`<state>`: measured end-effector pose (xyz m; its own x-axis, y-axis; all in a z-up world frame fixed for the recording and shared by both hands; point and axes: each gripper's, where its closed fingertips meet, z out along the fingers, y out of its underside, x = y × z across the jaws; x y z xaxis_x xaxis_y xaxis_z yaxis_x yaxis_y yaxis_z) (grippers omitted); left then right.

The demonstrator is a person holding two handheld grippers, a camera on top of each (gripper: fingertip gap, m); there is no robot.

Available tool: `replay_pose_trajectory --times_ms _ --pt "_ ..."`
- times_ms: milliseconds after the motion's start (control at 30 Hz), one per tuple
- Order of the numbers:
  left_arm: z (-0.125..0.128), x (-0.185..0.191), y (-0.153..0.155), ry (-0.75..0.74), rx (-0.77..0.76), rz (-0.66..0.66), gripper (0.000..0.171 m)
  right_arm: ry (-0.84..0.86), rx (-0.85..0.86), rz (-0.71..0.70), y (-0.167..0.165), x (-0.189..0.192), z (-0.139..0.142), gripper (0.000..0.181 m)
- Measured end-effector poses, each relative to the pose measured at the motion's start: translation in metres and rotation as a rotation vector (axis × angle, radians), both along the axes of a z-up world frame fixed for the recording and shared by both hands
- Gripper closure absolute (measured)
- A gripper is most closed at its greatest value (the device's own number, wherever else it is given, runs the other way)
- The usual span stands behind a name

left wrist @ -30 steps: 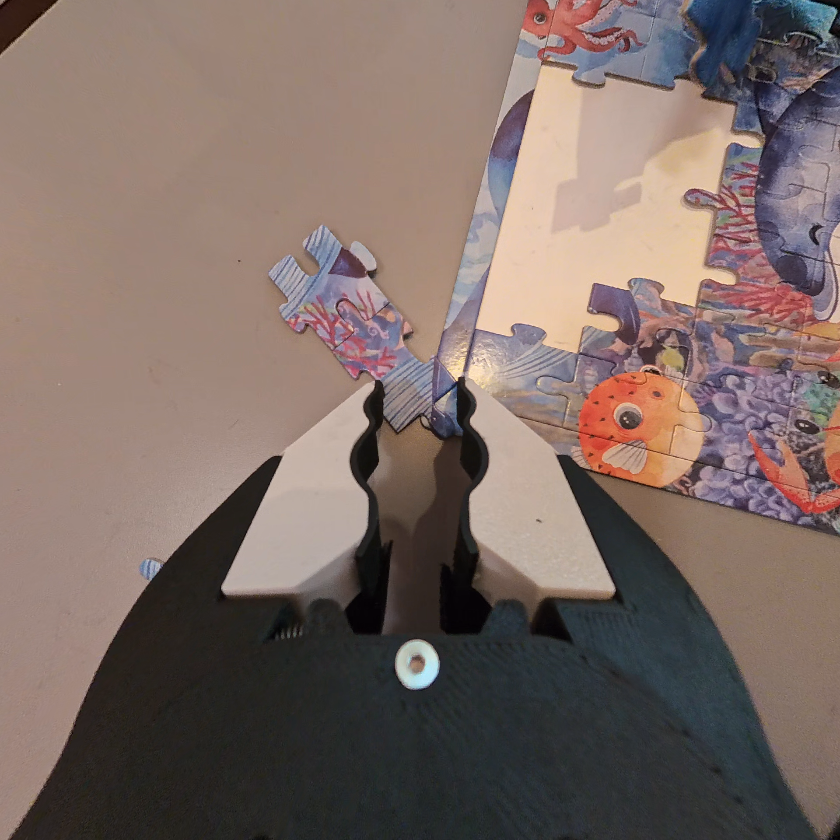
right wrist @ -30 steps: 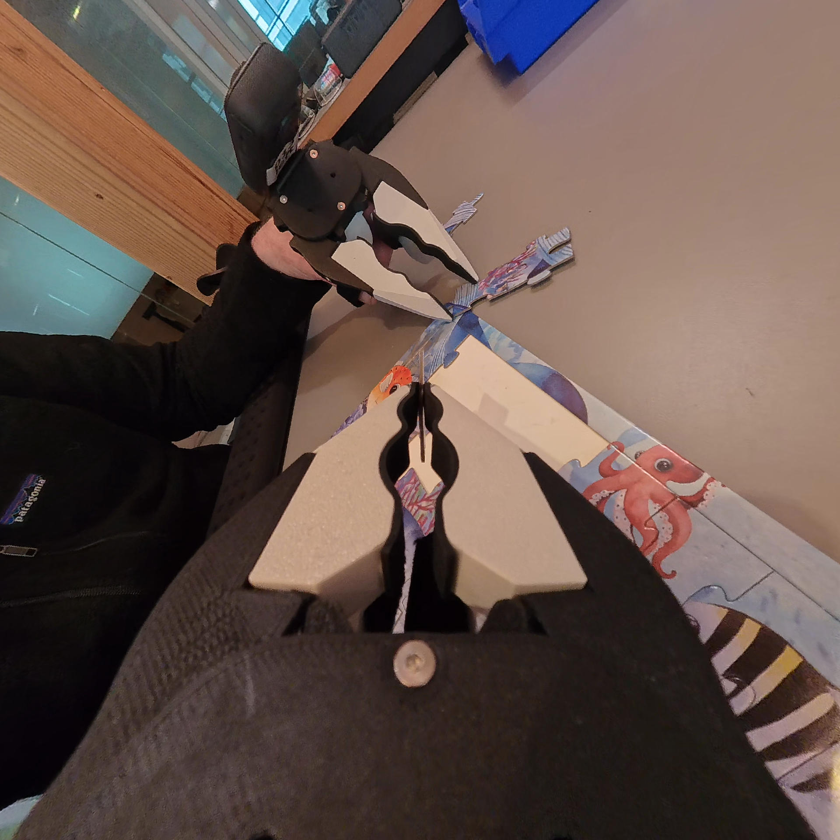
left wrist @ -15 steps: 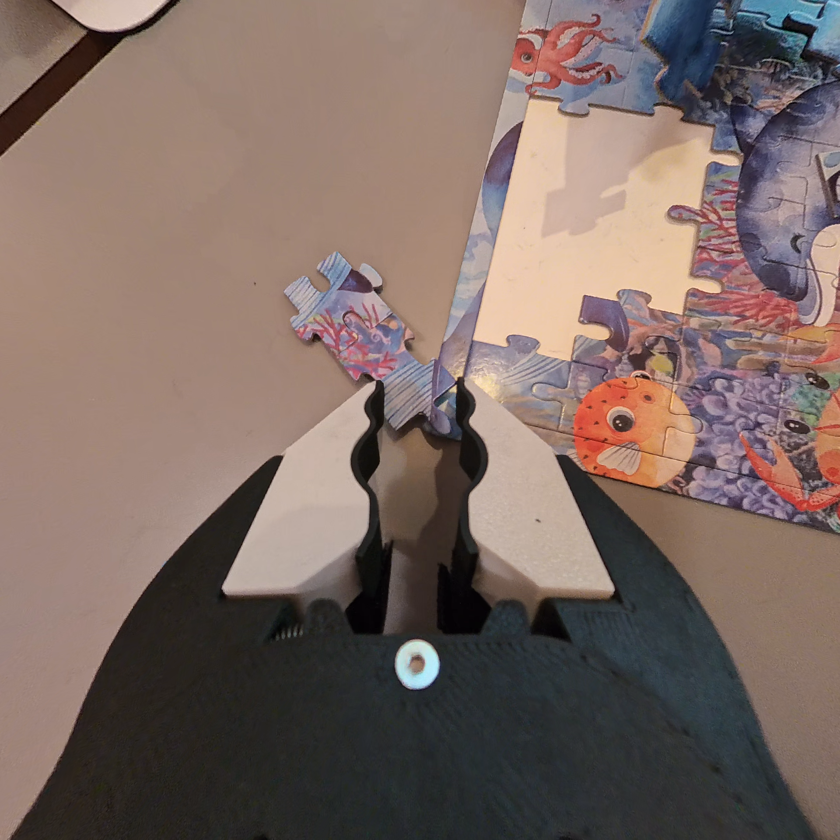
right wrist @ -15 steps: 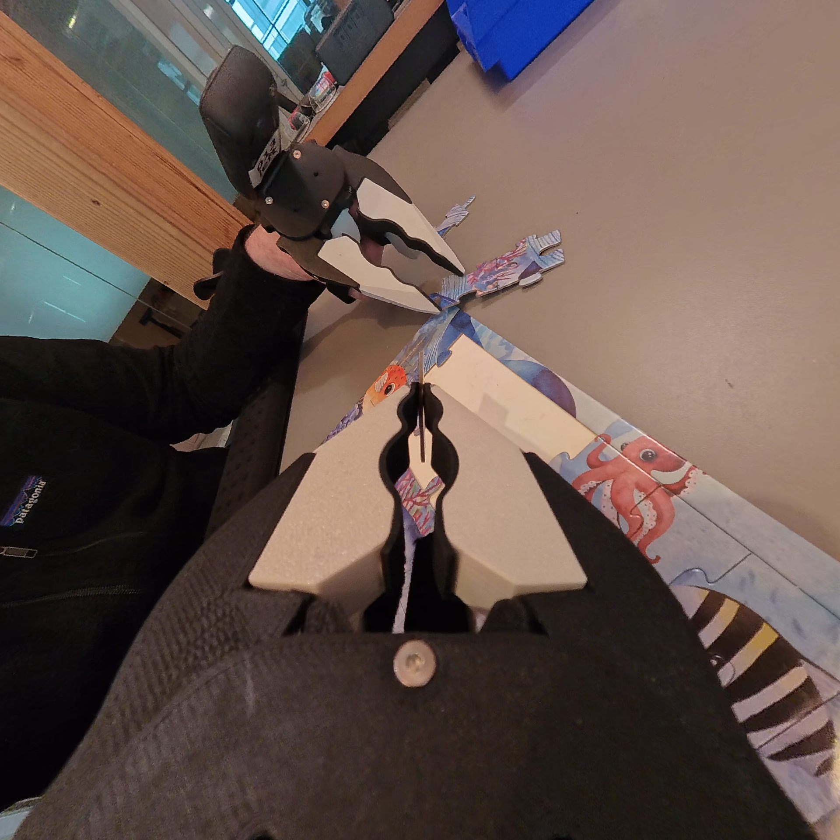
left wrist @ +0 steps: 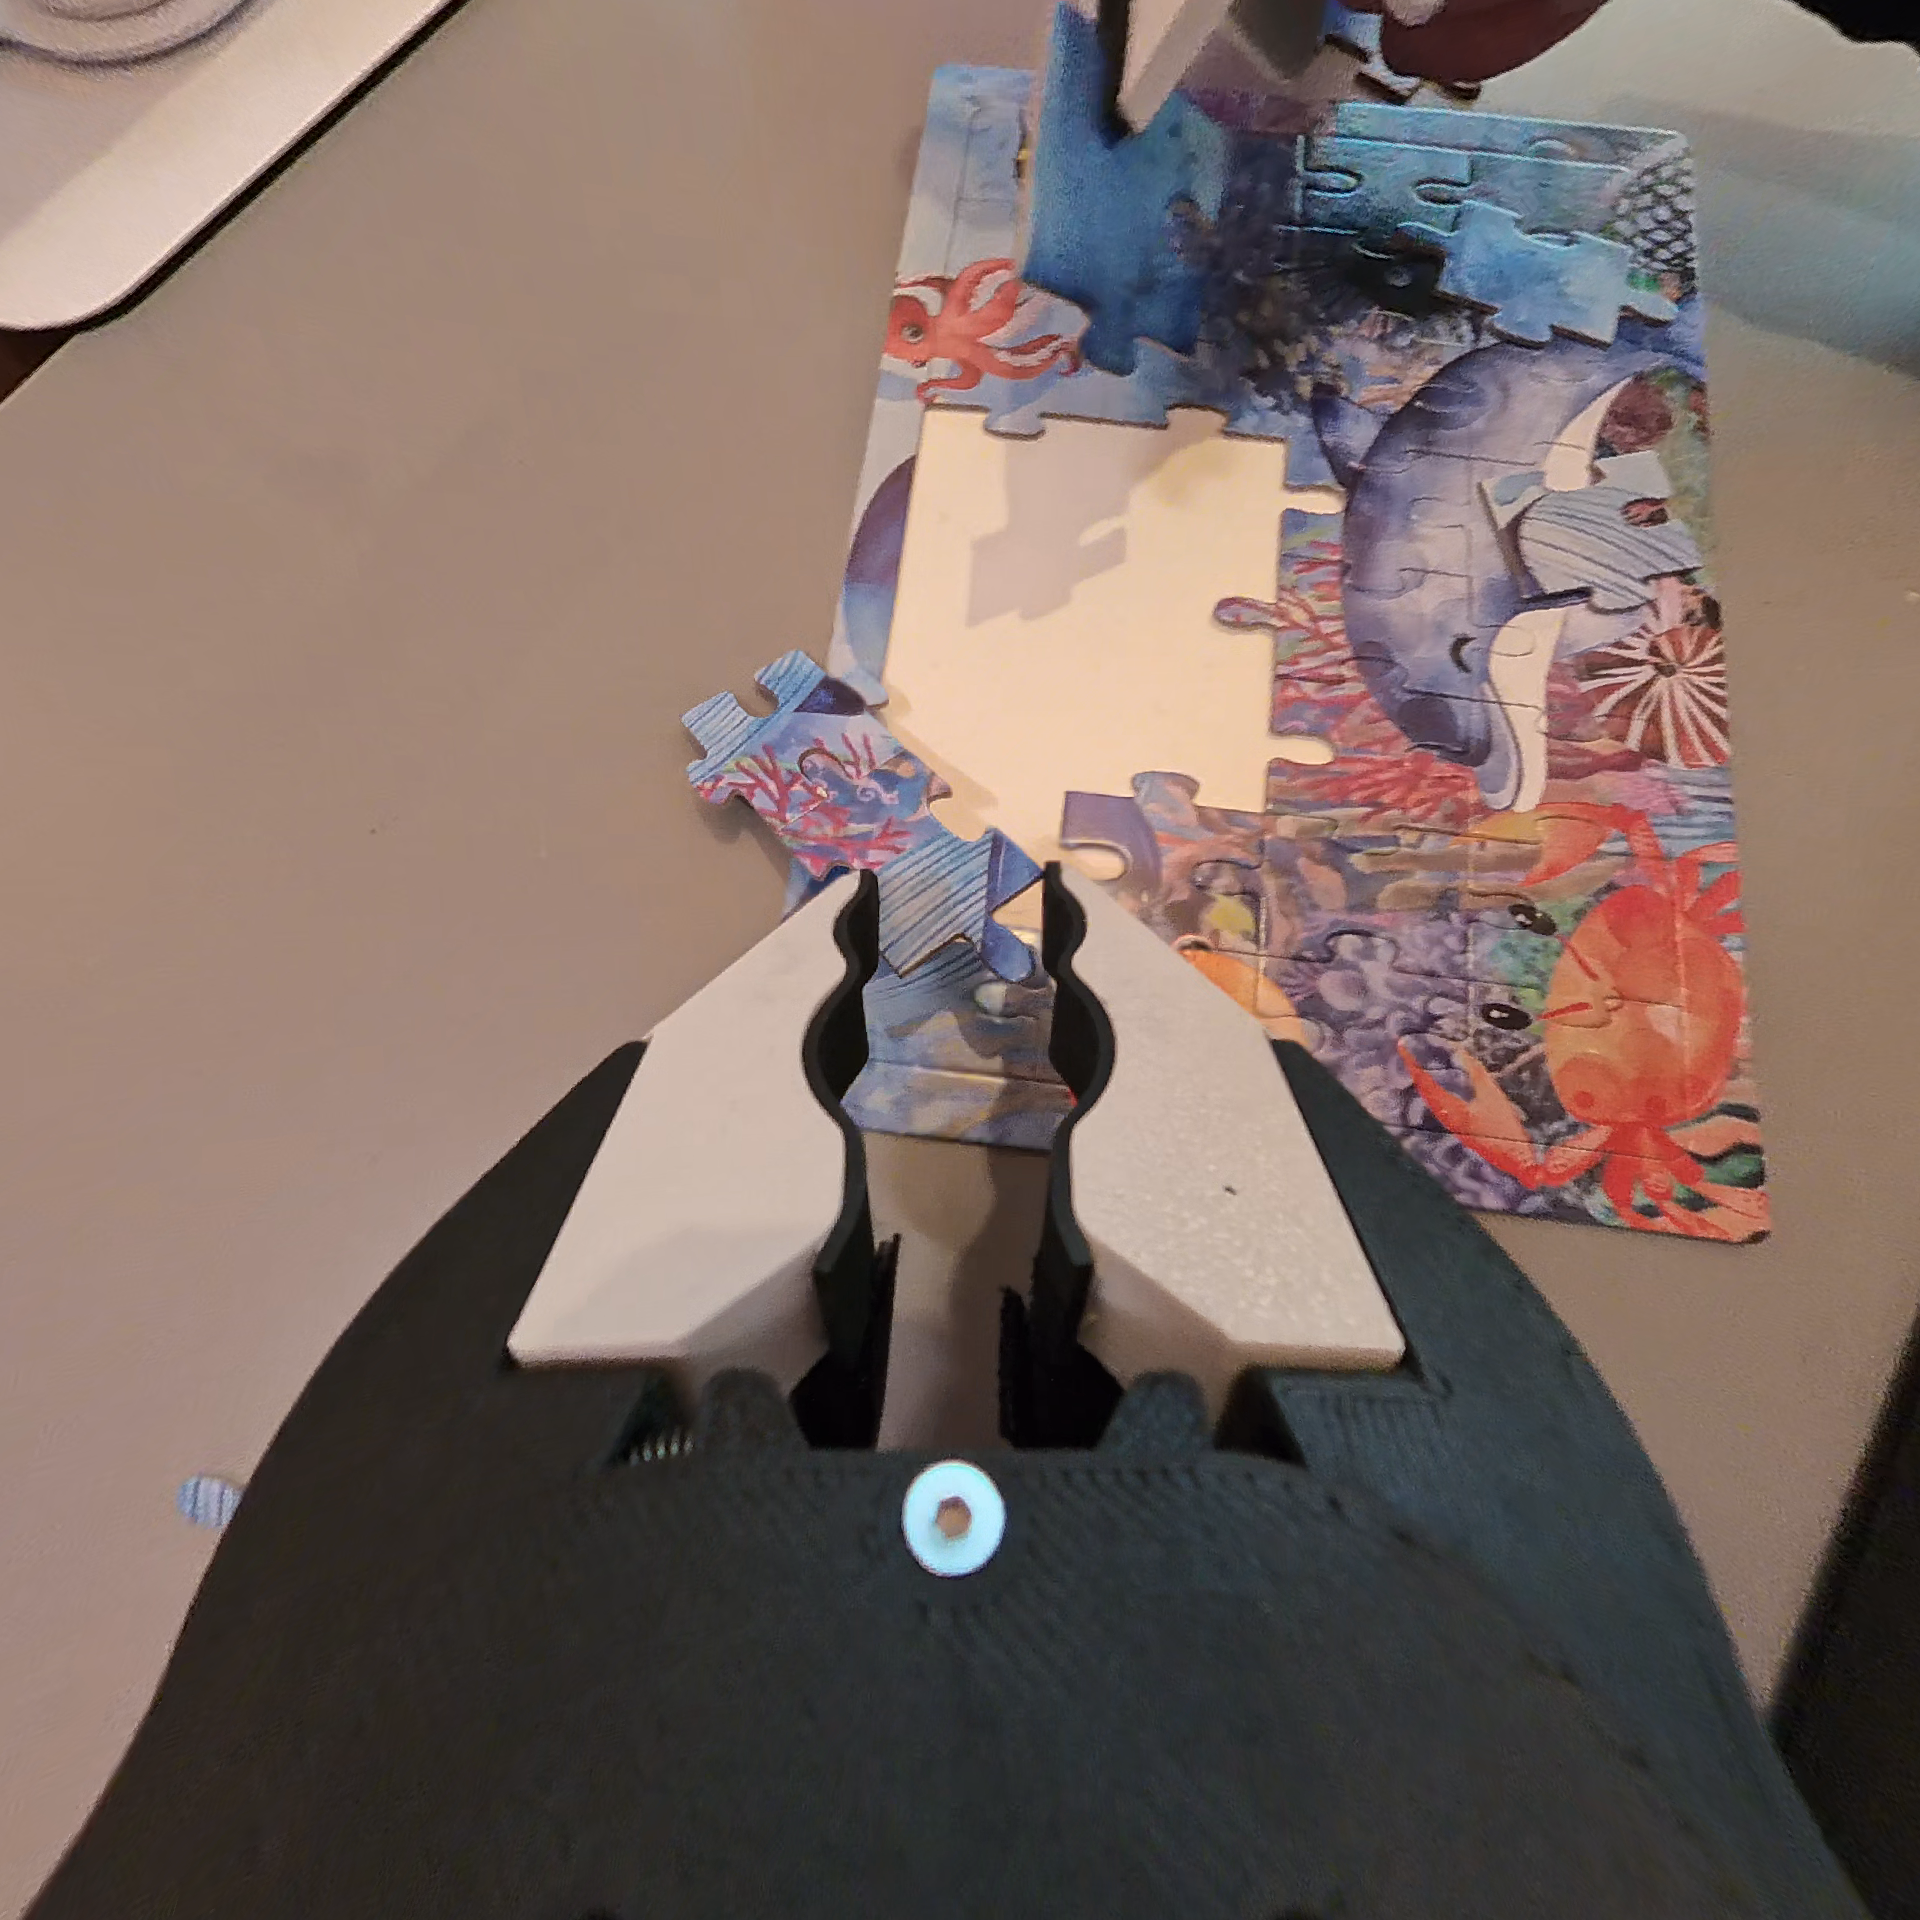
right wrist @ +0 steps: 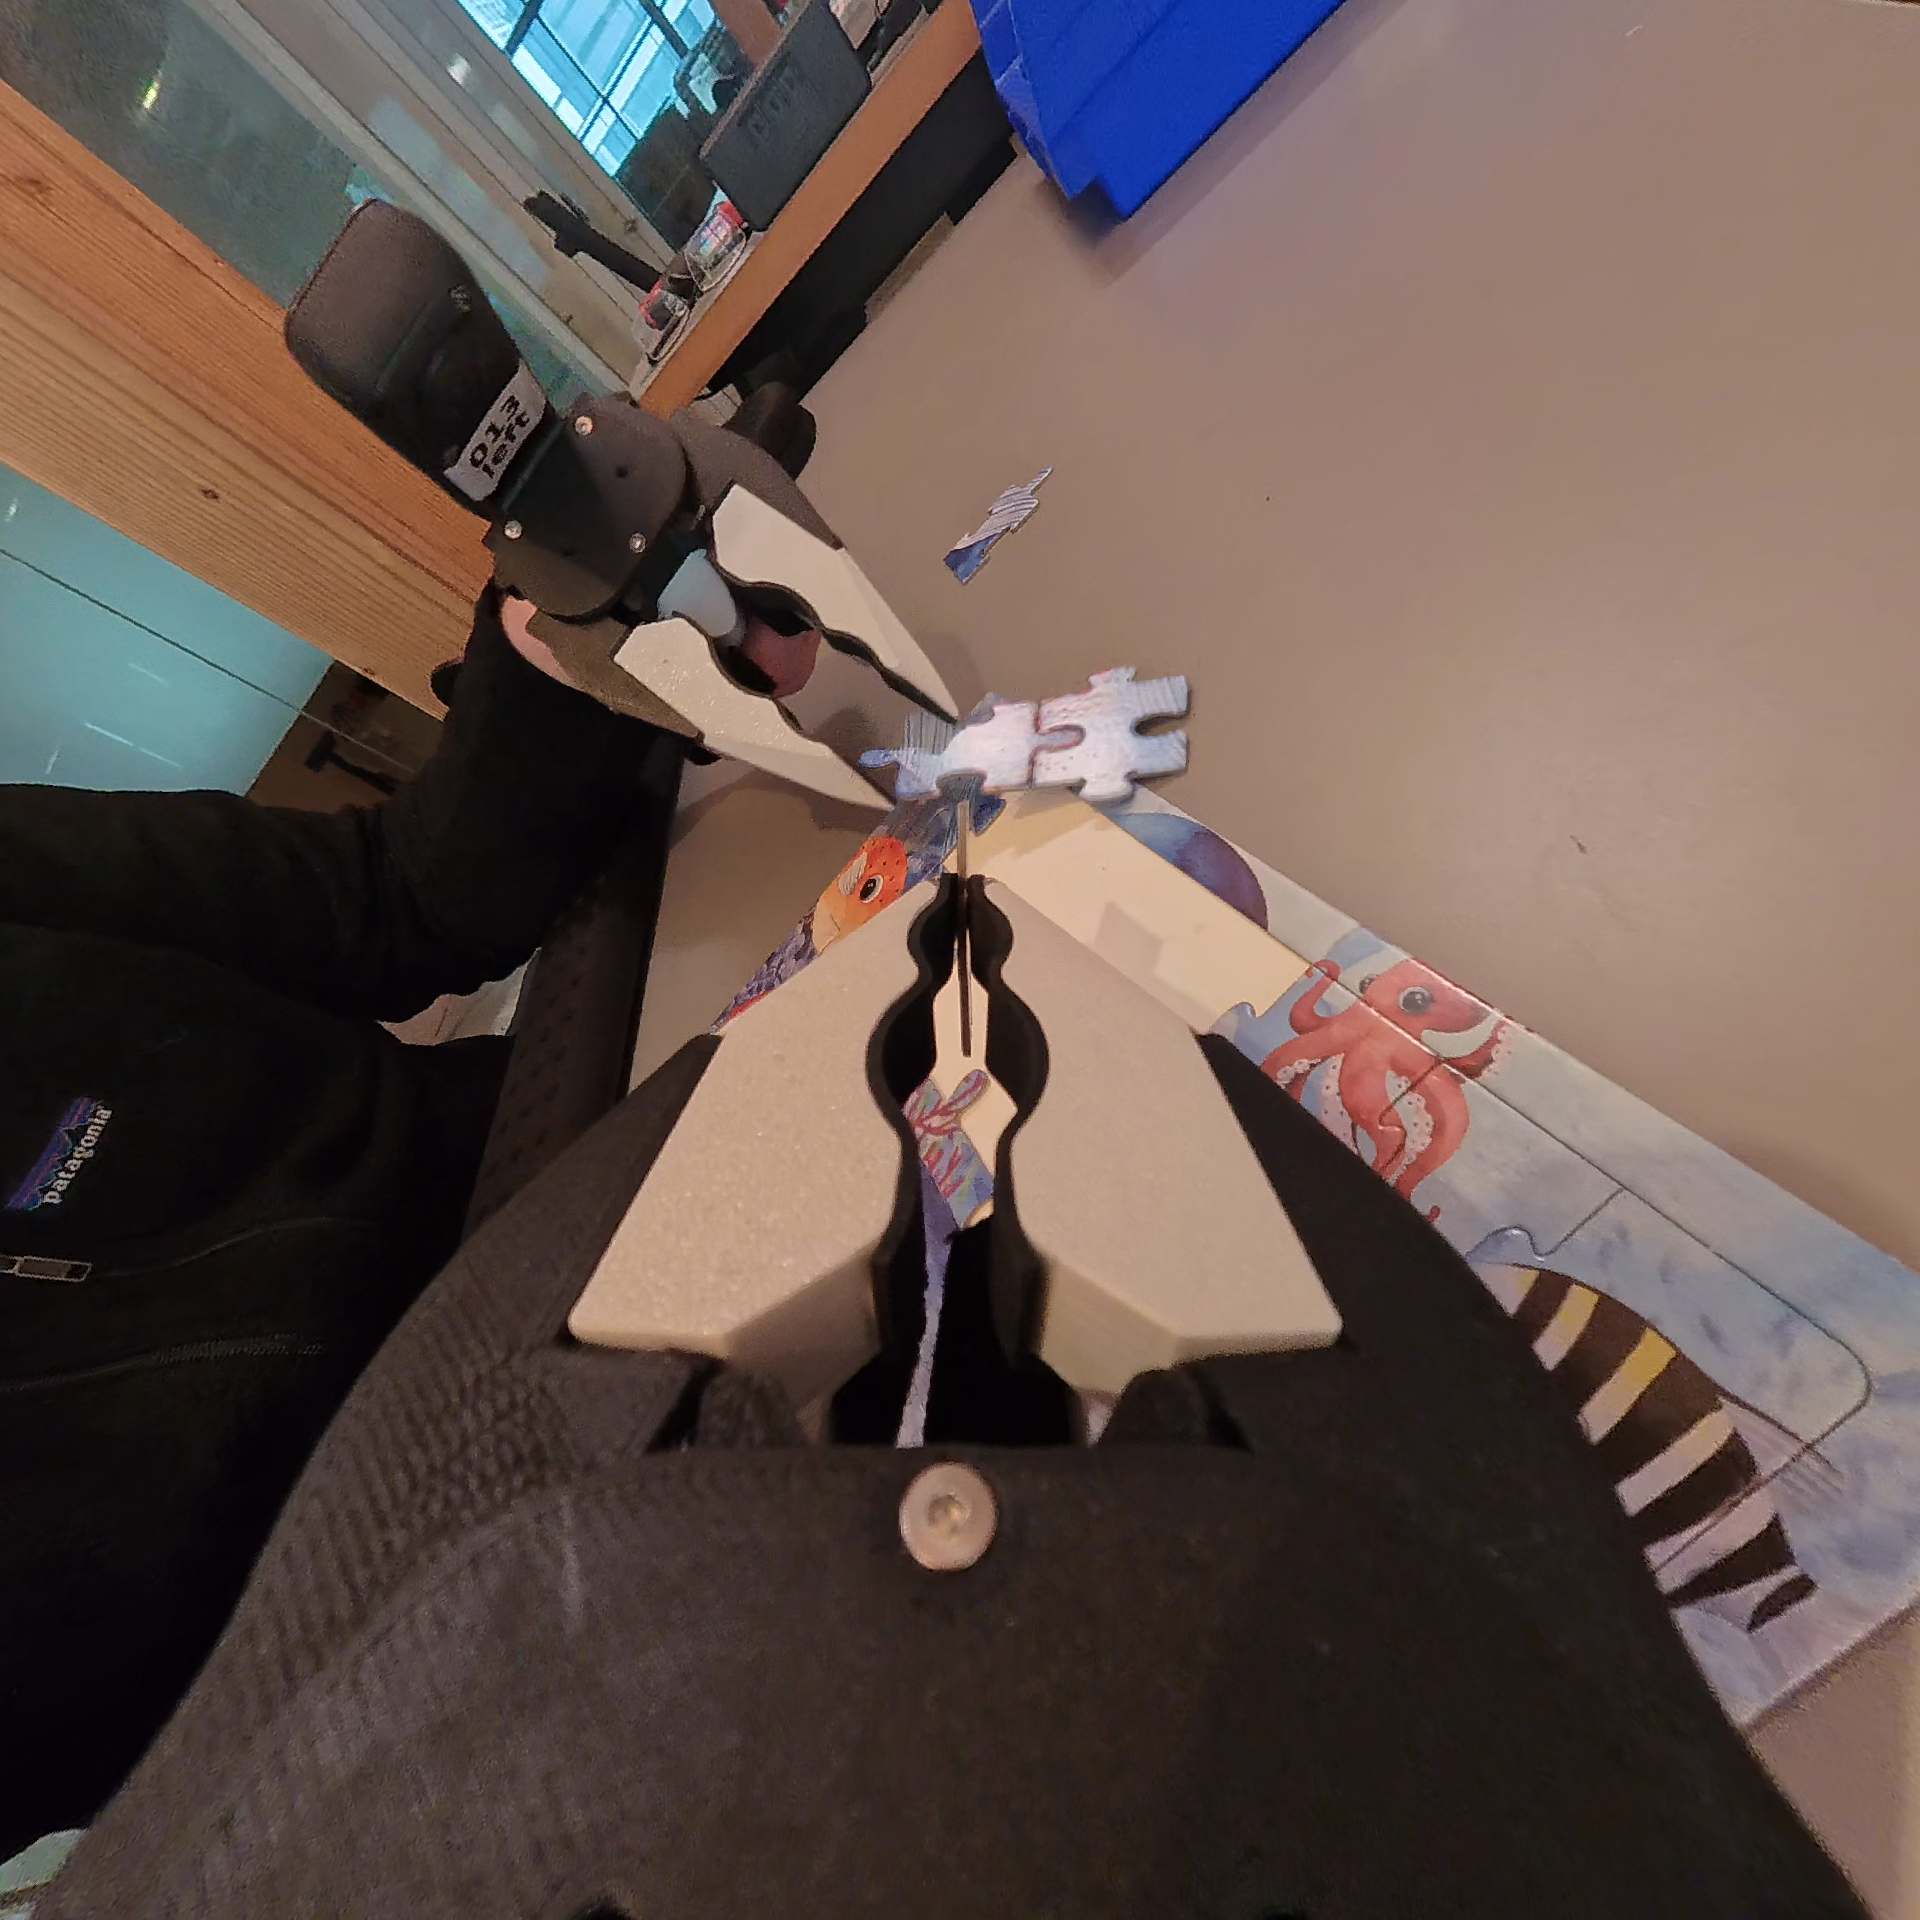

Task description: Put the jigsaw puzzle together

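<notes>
The sea-animal puzzle board (left wrist: 1091, 623) lies on the grey table with a bare cream gap in its left half; it also shows in the right wrist view (right wrist: 1101, 894). My left gripper (left wrist: 954, 883) is shut on one end of a strip of joined pieces (left wrist: 821, 790), gripping it across its edges. It holds the strip lifted over the board's near-left corner. In the right wrist view the left gripper (right wrist: 920, 758) and the strip (right wrist: 1060, 738) show in mid-air. My right gripper (right wrist: 964, 883) is shut on a blue puzzle section (left wrist: 1122, 229), seen edge-on, above the board's far side.
One loose piece (right wrist: 997, 525) lies on the table beyond the board, and it peeks out beside my left gripper (left wrist: 203, 1501). A blue bin (right wrist: 1143, 83) stands at the far table edge. A white flat object (left wrist: 156, 156) lies far left. A black sleeve (right wrist: 312, 883) holds the left gripper. Tip to tip, the grippers are about 12 cm apart.
My left gripper has lifted the joined strip off the table and carried it right, over the board's corner. The right gripper has kept its hold with little movement.
</notes>
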<state>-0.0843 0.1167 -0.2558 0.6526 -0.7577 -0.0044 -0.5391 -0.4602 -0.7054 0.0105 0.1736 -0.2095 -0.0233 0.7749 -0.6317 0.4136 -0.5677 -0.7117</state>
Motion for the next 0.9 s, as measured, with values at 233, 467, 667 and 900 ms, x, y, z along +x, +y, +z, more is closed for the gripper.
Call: replay_pose_trajectory --times_ms 233,467,667,900 --pt "0.001 0.028 -0.018 -0.038 0.016 -0.136 0.142 0.004 -0.008 -0.014 0.005 0.004 -0.001 0.181" --pt "-0.005 0.047 -0.031 -0.035 0.049 -0.290 0.142 0.005 -0.008 -0.015 0.005 0.006 -0.001 0.181" --pt "-0.017 0.058 -0.035 0.014 0.061 -0.313 0.142 0.002 -0.019 -0.012 0.006 0.009 -0.003 0.181" --pt "-0.021 0.070 -0.044 0.044 0.066 -0.347 0.142 -0.006 -0.025 0.010 0.003 0.013 -0.003 0.181"
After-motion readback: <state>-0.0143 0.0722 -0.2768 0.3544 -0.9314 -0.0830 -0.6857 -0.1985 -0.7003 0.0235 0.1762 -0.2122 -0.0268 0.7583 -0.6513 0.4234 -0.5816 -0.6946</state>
